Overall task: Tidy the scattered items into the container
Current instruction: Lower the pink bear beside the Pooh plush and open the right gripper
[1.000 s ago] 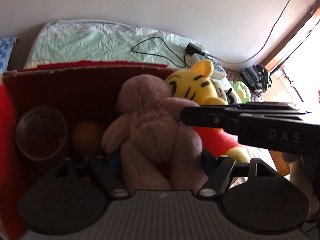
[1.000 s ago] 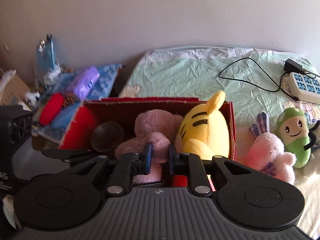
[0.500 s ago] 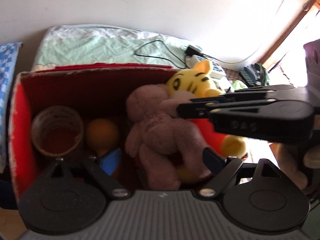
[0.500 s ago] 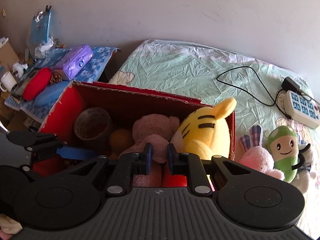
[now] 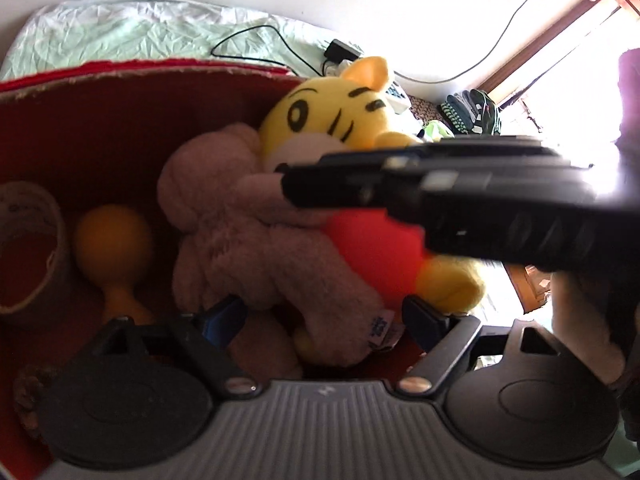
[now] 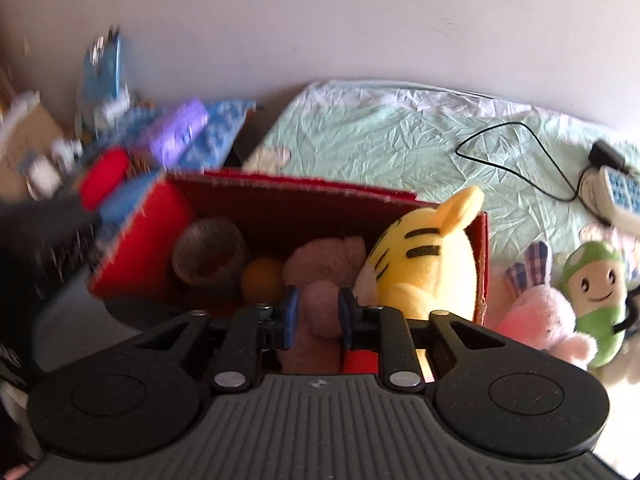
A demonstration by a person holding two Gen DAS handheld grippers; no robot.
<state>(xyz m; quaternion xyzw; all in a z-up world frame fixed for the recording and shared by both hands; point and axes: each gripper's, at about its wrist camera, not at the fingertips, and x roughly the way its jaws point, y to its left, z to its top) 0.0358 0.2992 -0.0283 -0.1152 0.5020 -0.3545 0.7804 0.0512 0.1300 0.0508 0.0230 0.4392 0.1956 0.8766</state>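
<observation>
**Mostly packed, two plush left on the bed**

Roughly, left to right in the right wrist view: red box [image 6: 136, 236] sat on the bed [image 6: 380, 132] and already held a brown cup [image 6: 208, 252], an orange ball-shaped toy [image 6: 262, 278], a brown teddy [image 6: 324, 264] and a yellow tiger plush [image 6: 424, 264]. Outside the box, just beside its right wall, the pink bunny plush [image 6: 536, 312] and green plush [image 6: 596, 288] still lay on the sheet. A power strip [image 6: 616, 192] and cable lay further back, likely not part of the job.

Left hand-held gripper [image 5: 320, 316] was spread wide around the teddy's legs, pads not pressing, so released. Right hand-held gripper [image 6: 316, 316] was opening, the teddy's paw in the gap, no firm grip visible.

Judgement: about two thirds done; bunny and green plush remained.
</observation>
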